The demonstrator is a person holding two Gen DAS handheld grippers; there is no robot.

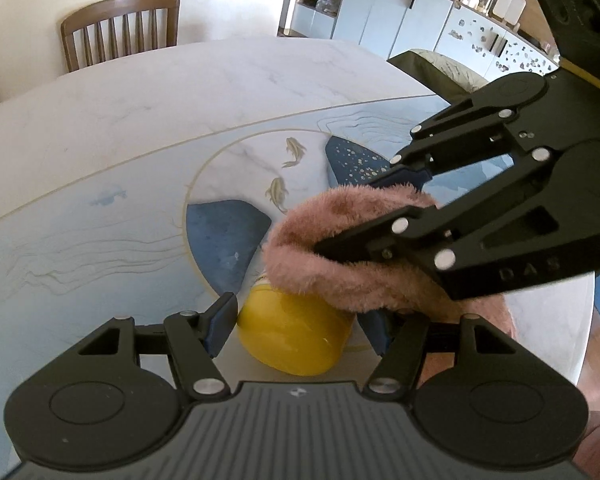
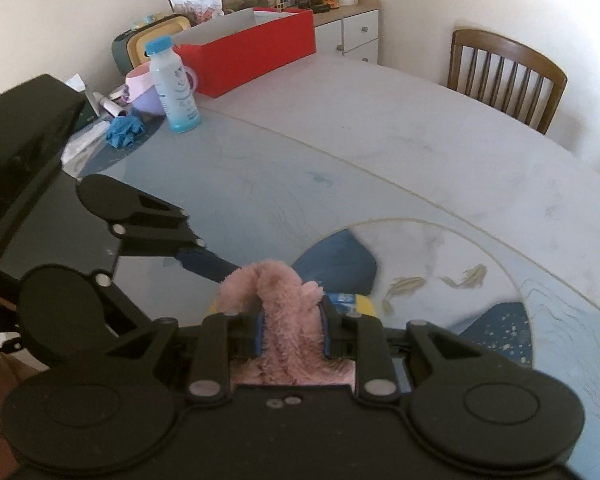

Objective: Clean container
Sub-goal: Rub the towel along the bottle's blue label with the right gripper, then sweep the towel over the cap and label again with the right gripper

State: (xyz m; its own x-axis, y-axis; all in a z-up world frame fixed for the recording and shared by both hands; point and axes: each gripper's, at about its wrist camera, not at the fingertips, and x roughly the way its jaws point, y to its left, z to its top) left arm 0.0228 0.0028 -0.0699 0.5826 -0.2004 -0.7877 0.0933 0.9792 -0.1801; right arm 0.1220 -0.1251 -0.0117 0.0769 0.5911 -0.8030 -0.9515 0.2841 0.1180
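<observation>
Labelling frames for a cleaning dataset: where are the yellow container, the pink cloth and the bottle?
yellow container [image 1: 296, 340], left wrist view, its side.
pink cloth [image 2: 278, 300], right wrist view, fold between the fingers.
bottle [image 2: 176, 88], right wrist view, its body.

Raised letters "D A S" show on the black body of the right tongs [image 1: 374, 216], near its lower edge. The white plastic bottle with a blue cap [image 2: 175, 86] carries label print too blurred to read.
</observation>
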